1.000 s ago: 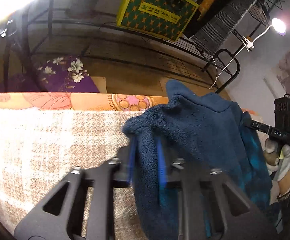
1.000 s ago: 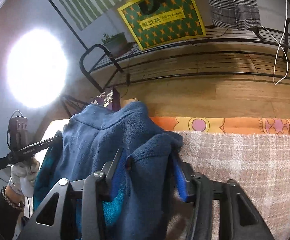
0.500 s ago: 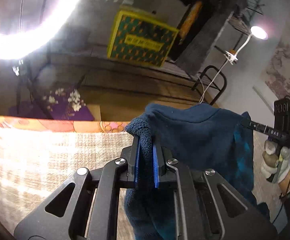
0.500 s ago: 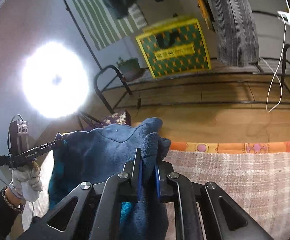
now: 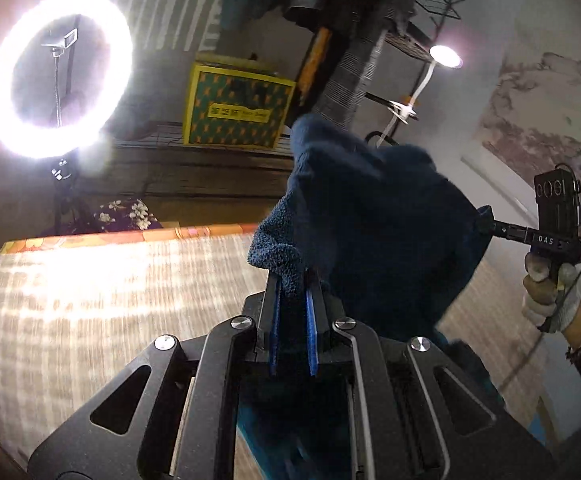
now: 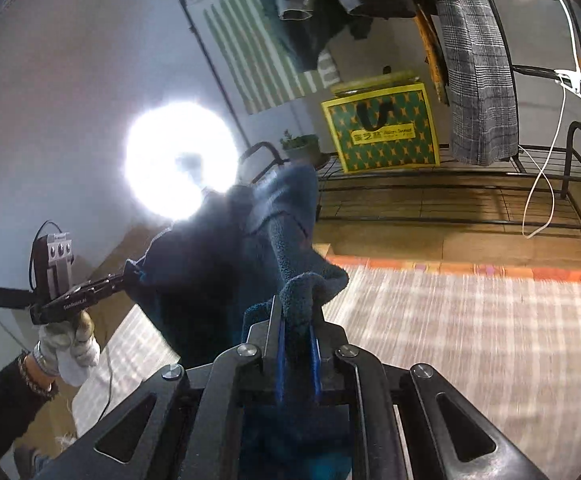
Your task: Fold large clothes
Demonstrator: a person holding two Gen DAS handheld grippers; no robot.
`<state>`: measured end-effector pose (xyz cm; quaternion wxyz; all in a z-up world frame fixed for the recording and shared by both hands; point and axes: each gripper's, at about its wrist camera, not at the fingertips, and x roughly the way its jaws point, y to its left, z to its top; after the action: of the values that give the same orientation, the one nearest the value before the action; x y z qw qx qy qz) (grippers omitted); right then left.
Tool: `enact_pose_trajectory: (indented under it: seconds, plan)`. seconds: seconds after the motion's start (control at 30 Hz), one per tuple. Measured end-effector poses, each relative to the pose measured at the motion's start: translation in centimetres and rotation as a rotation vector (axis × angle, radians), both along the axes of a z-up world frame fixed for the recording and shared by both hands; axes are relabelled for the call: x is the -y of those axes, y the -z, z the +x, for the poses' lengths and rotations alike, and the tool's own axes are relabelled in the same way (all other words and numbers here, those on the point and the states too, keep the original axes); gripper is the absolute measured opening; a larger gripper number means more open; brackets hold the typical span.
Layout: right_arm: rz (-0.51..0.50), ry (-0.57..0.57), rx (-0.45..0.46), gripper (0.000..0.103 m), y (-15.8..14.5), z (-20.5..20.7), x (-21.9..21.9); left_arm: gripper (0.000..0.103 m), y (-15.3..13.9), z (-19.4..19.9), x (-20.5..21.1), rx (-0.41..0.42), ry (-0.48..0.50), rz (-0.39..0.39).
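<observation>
Nubby matt fleece garment (image 5: pixel 374 216), coarse woven checked blanket (image 5: pixel 102 312), matt black plastic left claw (image 5: pixel 292 284).

A lit ring light (image 5: pixel 60 74) on a stand glared against a pale grey wall (image 6: pixel 70 80). A black metal rack (image 6: pixel 550 184) stood along the wall on a wooden plank floor (image 6: pixel 430 240). On the rack's low shelf sat a green and yellow patterned bag (image 6: pixel 382 128) beside a small potted plant (image 6: pixel 300 146). A grey plaid garment (image 6: pixel 478 80) and darker clothes hung above. A small clip lamp (image 5: pixel 444 56) shone on the rack, with a white cable (image 6: pixel 546 184) trailing down. A beige checked cloth (image 6: pixel 470 340) with an orange patterned border (image 6: pixel 490 270) covered the bed.
</observation>
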<state>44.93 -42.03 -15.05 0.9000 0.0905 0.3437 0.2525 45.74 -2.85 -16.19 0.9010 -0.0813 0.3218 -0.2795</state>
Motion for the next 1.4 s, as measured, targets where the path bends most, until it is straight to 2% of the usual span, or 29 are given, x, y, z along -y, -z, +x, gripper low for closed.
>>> enact_pose_trajectory:
  seconds: [0.1,0.23,0.4,0.47,0.53,0.7,0.8,0.9,0.97,1.0,1.07,1.1,1.13,1.17,1.27,1.33,1.4]
  plan:
    - [0.007,-0.003,-0.009,0.008,0.0,-3.4,0.2,0.008,-0.1,-3.6,-0.1,-0.002,0.022,0.007]
    - [-0.002,-0.011,-0.029,0.008,0.9,-8.5,0.4,0.008,0.8,-8.4,0.2,-0.005,0.051,0.059]
    - [-0.025,-0.008,-0.068,0.008,2.9,-13.6,0.7,0.009,3.9,-13.0,0.8,-0.056,0.082,0.15]
    - [-0.039,0.005,-0.079,0.015,3.4,-15.3,1.0,0.011,5.1,-14.6,0.8,-0.093,0.102,0.178]
    - [-0.04,0.015,-0.08,0.033,3.4,-17.0,1.3,0.016,5.5,-15.9,0.5,-0.108,0.099,0.195]
    - [-0.004,0.015,-0.023,0.036,0.8,-22.0,2.2,0.017,4.5,-19.2,-2.0,-0.113,0.086,0.156]
    - [0.044,-0.006,0.041,0.038,-1.7,-25.7,2.5,0.017,3.3,-20.9,-3.8,-0.116,0.064,0.094]
    - [0.079,-0.024,0.096,0.04,-4.3,-29.4,2.4,0.02,1.5,-22.6,-5.9,-0.134,0.04,-0.013]
    - [0.105,-0.027,0.119,0.05,-5.6,-31.9,2.4,0.034,0.5,-23.5,-7.0,-0.152,0.023,-0.094]
    - [0.121,-0.016,0.131,0.059,-6.2,-33.2,2.6,0.037,0.0,-23.8,-7.4,-0.157,0.016,-0.128]
    - [0.162,-0.001,0.136,0.063,-6.5,-34.8,2.8,0.044,-0.8,-24.3,-7.8,-0.162,-0.001,-0.198]
    - [0.173,0.004,0.13,0.063,-6.4,-35.1,2.9,0.048,-1.1,-24.2,-7.8,-0.167,-0.01,-0.226]
    - [0.178,0.013,0.127,0.063,-6.1,-35.4,2.9,0.058,-1.1,-23.8,-7.8,-0.176,-0.022,-0.248]
    - [0.176,0.028,0.124,0.063,-5.7,-35.4,2.9,0.06,-0.8,-23.0,-7.8,-0.199,-0.039,-0.276]
    - [0.193,0.081,0.07,0.064,-3.7,-33.3,3.0,0.06,1.0,-20.0,-7.4,-0.324,-0.067,-0.367]
    - [0.222,0.102,0.025,0.077,-2.4,-31.4,3.0,0.06,2.0,-18.4,-6.8,-0.366,-0.088,-0.392]
    - [0.247,0.12,-0.018,0.08,-1.0,-28.9,2.8,0.06,3.1,-16.6,-6.2,-0.406,-0.112,-0.395]
